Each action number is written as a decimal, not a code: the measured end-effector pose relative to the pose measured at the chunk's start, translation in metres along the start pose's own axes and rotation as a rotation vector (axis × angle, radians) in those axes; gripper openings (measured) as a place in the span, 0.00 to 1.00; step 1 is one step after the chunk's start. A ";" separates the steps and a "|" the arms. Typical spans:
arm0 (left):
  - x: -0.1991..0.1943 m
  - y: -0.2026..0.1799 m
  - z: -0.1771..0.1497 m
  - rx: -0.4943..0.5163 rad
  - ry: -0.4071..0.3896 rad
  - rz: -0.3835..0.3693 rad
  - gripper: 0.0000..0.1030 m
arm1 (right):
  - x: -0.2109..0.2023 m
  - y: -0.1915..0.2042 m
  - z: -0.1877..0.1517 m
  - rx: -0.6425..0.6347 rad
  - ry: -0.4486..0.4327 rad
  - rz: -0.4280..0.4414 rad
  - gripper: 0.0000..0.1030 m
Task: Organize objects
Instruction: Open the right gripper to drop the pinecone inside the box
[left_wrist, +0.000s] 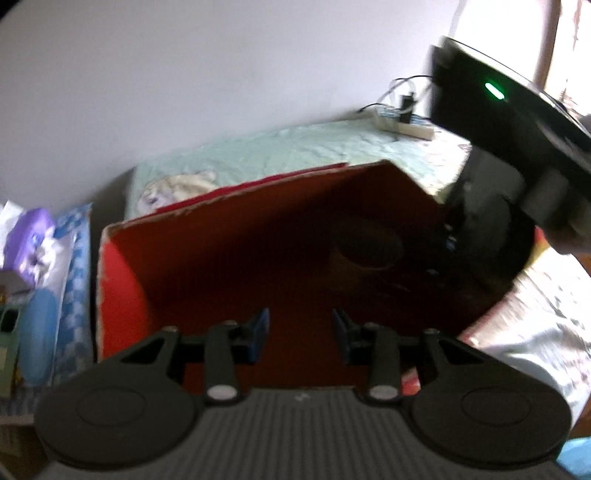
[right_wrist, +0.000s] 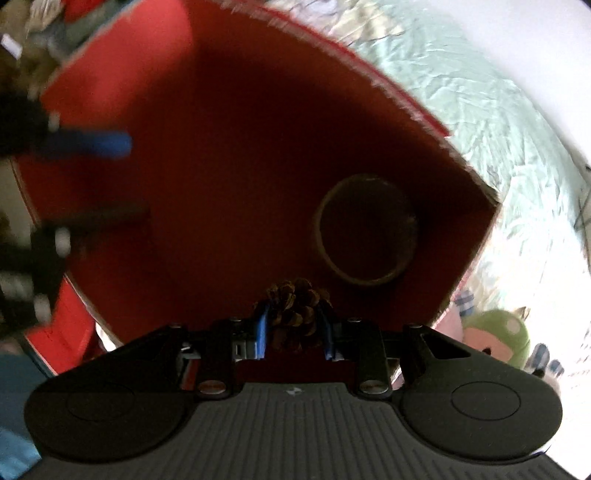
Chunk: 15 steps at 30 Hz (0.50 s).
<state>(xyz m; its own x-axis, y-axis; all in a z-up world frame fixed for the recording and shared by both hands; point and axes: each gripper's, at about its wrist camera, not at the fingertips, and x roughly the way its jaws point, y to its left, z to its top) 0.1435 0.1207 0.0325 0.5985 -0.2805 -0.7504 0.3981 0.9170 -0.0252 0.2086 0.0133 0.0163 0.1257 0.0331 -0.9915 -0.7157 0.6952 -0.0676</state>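
At the far left, beside the bed, leans a blue-and-white patterned pack (left_wrist: 75, 258), soft-looking and glossy. Next comes the red cardboard box (left_wrist: 122, 295), its top edges torn rough, its inside dark and matte. The left gripper (left_wrist: 300, 334) hovers over the box's near rim with its blue-padded jaws apart and nothing between them.

Further right, on the box floor, lies a ring of brown tape (right_wrist: 365, 230), flat on its side, a smooth hoop with a hollow centre. The right gripper (right_wrist: 294, 334) reaches in from that side, jaws closed on a pine cone (right_wrist: 295, 306), brown, woody and scaly, held above the floor of the box just short of the tape ring. Beyond the box the pale green bedsheet (right_wrist: 480, 110) is wrinkled, and a green plush toy (right_wrist: 498, 334) sits at the right corner outside the box.

The step in hand looks like dropping the cone into the box. It would go best lowered close to the bare floor, clear of the tape, before the jaws part; the scales are brittle and may snag on the pads, so a full, slow release seems wise. The left gripper is best kept off the rim so the box does not tip.
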 end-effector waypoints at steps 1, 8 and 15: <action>0.004 0.003 0.002 -0.023 0.019 0.008 0.40 | 0.002 0.002 0.000 -0.024 0.009 -0.002 0.29; 0.039 0.023 0.007 -0.132 0.126 0.050 0.40 | 0.012 0.007 -0.007 -0.103 0.032 0.000 0.28; 0.049 0.036 0.017 -0.197 0.160 0.131 0.41 | -0.006 -0.009 -0.006 0.003 -0.065 0.057 0.28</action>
<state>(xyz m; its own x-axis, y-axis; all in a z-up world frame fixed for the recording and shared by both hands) 0.1988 0.1353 0.0058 0.5125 -0.1219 -0.8500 0.1724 0.9843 -0.0372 0.2098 0.0024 0.0220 0.1291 0.1190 -0.9845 -0.7208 0.6930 -0.0107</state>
